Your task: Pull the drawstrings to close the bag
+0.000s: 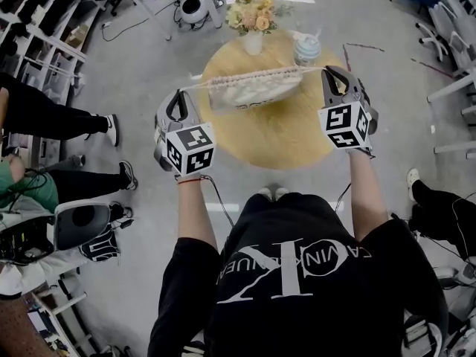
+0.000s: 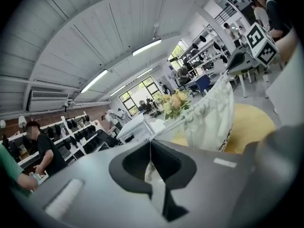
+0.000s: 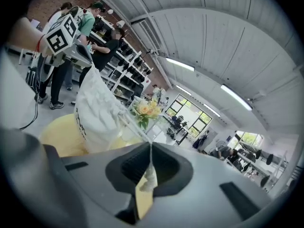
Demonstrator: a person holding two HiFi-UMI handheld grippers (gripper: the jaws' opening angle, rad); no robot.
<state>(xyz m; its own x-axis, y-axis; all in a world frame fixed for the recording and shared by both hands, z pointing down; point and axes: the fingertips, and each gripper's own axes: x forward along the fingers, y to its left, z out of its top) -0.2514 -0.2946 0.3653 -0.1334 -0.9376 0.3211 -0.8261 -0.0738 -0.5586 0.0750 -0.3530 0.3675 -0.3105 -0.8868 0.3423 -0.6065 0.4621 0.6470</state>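
Head view: the white drawstring bag [image 1: 253, 89] is strung between the left gripper [image 1: 178, 95] and the right gripper [image 1: 332, 71], over the round yellow counter [image 1: 275, 143]. Its mouth is gathered along the taut drawstrings [image 1: 197, 85]. A vase of flowers [image 1: 253, 21] and a lidded cup [image 1: 306, 49] stand beyond it.

Left gripper view: the fingers [image 2: 85, 184] are closed on one of the drawstrings, which runs straight to the bag.

Right gripper view: the fingers [image 3: 204, 194] are clamped on the other one, with the bag just beyond.
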